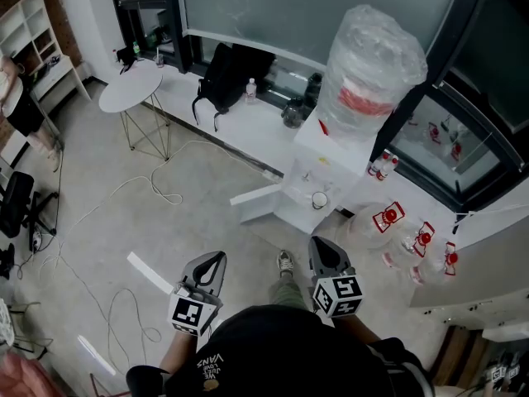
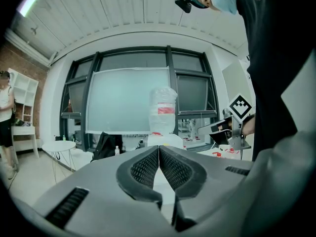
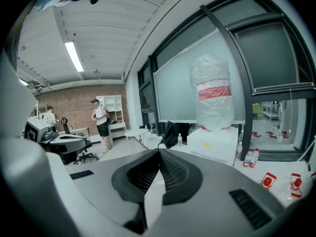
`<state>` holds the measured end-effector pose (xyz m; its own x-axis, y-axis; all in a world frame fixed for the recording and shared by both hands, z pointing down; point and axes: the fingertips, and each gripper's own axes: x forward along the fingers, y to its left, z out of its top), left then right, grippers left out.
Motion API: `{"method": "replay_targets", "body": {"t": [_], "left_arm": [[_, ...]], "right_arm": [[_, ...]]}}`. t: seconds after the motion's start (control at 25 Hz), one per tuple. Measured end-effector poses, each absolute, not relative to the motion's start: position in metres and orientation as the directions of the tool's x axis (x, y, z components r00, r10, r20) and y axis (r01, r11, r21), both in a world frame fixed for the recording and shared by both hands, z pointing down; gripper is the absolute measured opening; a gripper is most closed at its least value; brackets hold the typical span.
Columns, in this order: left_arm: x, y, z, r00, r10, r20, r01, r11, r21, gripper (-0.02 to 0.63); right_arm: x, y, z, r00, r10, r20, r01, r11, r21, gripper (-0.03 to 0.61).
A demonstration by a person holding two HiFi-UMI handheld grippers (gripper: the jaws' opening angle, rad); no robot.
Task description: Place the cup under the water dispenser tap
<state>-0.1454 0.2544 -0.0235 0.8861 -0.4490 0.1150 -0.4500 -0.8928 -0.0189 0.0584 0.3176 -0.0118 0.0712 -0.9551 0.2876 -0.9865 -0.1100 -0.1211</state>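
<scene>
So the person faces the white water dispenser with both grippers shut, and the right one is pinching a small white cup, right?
Not quite: the right gripper is shut on nothing, as the right gripper view shows. The rest holds: the left gripper is shut too, facing the white water dispenser.

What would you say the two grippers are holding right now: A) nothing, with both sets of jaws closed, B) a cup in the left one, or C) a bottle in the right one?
A: the left gripper and the right gripper each show jaws meeting tip to tip with nothing between them.
</scene>
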Motion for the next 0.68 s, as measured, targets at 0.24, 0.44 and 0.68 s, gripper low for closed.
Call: {"method": "replay_targets", "body": {"t": [0.24,0.44,0.68], "left_arm": [[-0.153,0.255,-0.021,0.886,-0.447,0.125,-0.447,-0.894,-0.03,0.02],[-0.158,0.252,-0.025,0.884,-0.457,0.102,-0.458,-0.889,-0.016,0.02],[-0.159,0.249,-0.024,0.879,-0.464,0.107,-0.465,-0.885,-0.017,0.02]], "right_arm": [[0.057,0.319,-0.02,0.084,-0.957,0.279,-0.986,-0.12,-0.115,0.043],[0.054,0.316,-0.024,0.087,-0.96,0.268,-0.986,-0.122,-0.114,0.043],[0.054,0.314,-0.026,0.095,-0.961,0.262,-0.982,-0.133,-0.131,0.043]]}}
